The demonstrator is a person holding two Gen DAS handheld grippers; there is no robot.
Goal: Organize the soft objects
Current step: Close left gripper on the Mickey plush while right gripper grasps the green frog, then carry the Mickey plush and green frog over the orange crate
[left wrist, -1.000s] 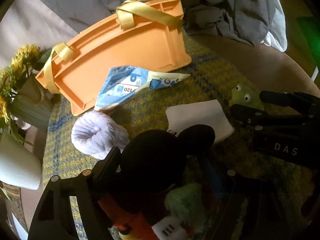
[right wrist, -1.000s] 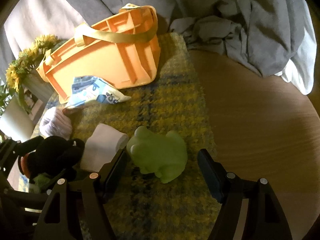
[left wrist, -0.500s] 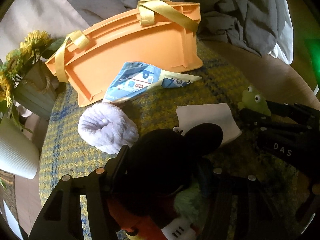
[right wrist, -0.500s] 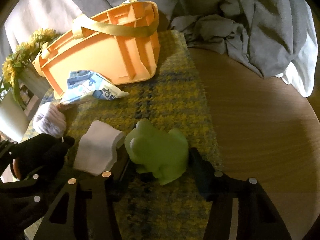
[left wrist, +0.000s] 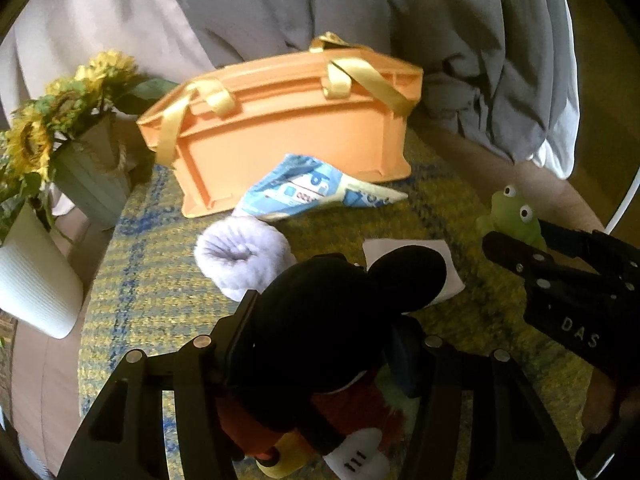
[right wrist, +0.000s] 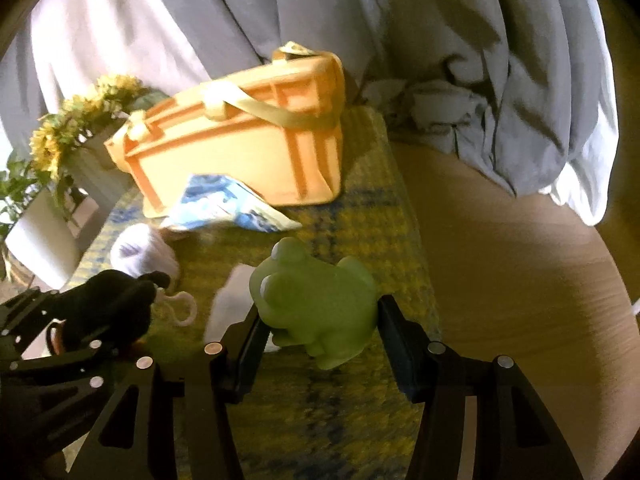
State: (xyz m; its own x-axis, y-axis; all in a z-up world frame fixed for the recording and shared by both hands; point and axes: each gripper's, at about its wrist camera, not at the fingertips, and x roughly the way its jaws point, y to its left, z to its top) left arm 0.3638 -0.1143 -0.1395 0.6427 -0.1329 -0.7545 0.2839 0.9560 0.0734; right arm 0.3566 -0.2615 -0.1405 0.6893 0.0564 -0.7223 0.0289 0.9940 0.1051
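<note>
My left gripper (left wrist: pixel 324 316) is shut on a mouse plush (left wrist: pixel 340 292) with a black head and red shorts, held above the mat. To its right, my right gripper (right wrist: pixel 320 312) is shut on a green frog toy (right wrist: pixel 316 304), also raised off the mat. An orange basket (left wrist: pixel 288 148) with yellow handles stands beyond them. In front of it lie a blue printed cloth (left wrist: pixel 304 192), a lilac fuzzy roll (left wrist: pixel 240 252) and a white folded cloth (left wrist: pixel 450 276). The left wrist view also shows the frog (left wrist: pixel 512 216) at the right.
A yellow and blue woven mat (left wrist: pixel 160 300) covers part of a round wooden table (right wrist: pixel 520 260). Sunflowers in a grey pot (left wrist: pixel 92 176) and a white ribbed pot (left wrist: pixel 36 280) stand at the left. A grey blanket (left wrist: pixel 400 20) is heaped behind the basket.
Both grippers closed, the left on the mouse plush and the right on the frog. Both then rose from the mat with the toys held.
</note>
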